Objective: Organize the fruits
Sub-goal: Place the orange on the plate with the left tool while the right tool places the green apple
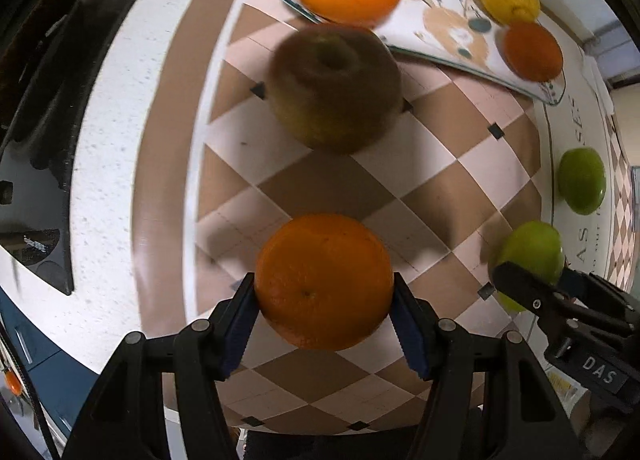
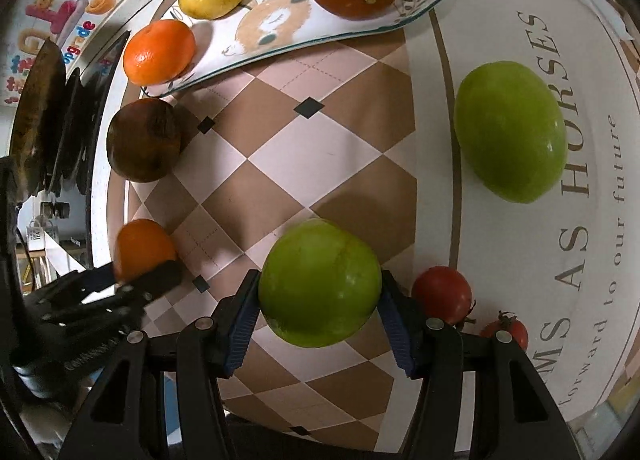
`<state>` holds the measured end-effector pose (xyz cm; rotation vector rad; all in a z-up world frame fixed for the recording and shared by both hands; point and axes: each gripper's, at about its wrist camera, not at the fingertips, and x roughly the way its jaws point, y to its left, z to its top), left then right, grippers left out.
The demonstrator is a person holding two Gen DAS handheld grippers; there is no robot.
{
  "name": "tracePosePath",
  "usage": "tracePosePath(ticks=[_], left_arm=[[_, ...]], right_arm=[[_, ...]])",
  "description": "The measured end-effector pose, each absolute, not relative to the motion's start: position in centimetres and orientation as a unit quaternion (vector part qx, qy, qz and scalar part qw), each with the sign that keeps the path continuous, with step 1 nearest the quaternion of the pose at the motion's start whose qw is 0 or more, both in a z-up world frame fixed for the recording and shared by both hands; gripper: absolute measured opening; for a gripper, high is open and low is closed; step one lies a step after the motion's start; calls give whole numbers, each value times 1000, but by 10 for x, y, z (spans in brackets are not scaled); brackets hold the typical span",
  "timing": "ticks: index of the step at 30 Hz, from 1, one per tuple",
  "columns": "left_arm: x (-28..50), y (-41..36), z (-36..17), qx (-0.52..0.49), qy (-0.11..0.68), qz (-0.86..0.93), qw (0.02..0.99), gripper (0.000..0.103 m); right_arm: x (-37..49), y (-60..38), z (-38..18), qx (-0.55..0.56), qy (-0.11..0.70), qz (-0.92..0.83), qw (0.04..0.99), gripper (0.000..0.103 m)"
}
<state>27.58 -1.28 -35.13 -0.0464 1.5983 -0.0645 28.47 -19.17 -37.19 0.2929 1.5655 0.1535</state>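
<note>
Two fruits are in hand right now, one per gripper, and the whole next move hangs on where the plate sits relative to each.

Left wrist view: the left gripper is pinching an orange across its middle, blue ribbed pads tight on both sides. The patterned plate lies straight ahead and a bit to the right, its long axis running diagonally across the far end of the checkered cloth. A dull brown apple sits dead in line between orange and plate, so I'd guess the carry has to go over or around it. The orange's peel is pebbly; the plate looks glossy ceramic.

Right wrist view: the right gripper squeezes a smooth, waxy green apple. The plate is ahead and slightly left with open cloth between, so this arm seems to have the cleaner path. Another green apple waits off to the right, and two small tomatoes sit just beside the right finger.
</note>
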Motion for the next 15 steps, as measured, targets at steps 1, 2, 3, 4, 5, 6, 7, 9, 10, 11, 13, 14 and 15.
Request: tracePosePath(ticks=[1, 2, 3, 4, 5, 6, 7, 9, 10, 11, 13, 14, 15], left_arm=[[274, -15, -351, -16, 714, -27, 699, 60], [273, -17, -350, -9, 710, -27, 703, 60], [273, -19, -350, -7, 709, -29, 705, 60], [273, -20, -350, -6, 709, -29, 704, 60], [276, -24, -348, -6, 709, -29, 705, 60], [276, -25, -345, -7, 706, -30, 708, 60], [277, -31, -338, -4, 702, -30, 712, 60], [284, -35, -329, -6, 694, -34, 719, 60], [285, -35, -321, -10, 690, -37, 723, 60], [288, -35, -310, -13, 684, -41, 728, 60], [297, -35, -287, -21, 670, -51, 741, 60], [305, -35, -272, -24, 660, -55, 749, 60], [314, -35, -258, -26, 651, -60, 756, 60]], right_arm=[[285, -191, -371, 128, 701, 69, 698, 60], [286, -190, -371, 125, 701, 69, 699, 60], [285, -188, -370, 118, 700, 69, 701, 60], [283, -190, -370, 112, 698, 68, 704, 60], [283, -189, -369, 105, 695, 67, 708, 60], [283, -188, -366, 105, 691, 68, 712, 60], [284, -188, -364, 108, 689, 69, 713, 60], [287, -190, -354, 123, 680, 73, 719, 60], [289, -191, -349, 127, 676, 75, 722, 60], [293, -192, -342, 133, 670, 77, 726, 60], [306, -195, -324, 148, 656, 84, 736, 60], [313, -195, -317, 151, 650, 86, 739, 59], [323, -194, -309, 152, 644, 89, 745, 60]])
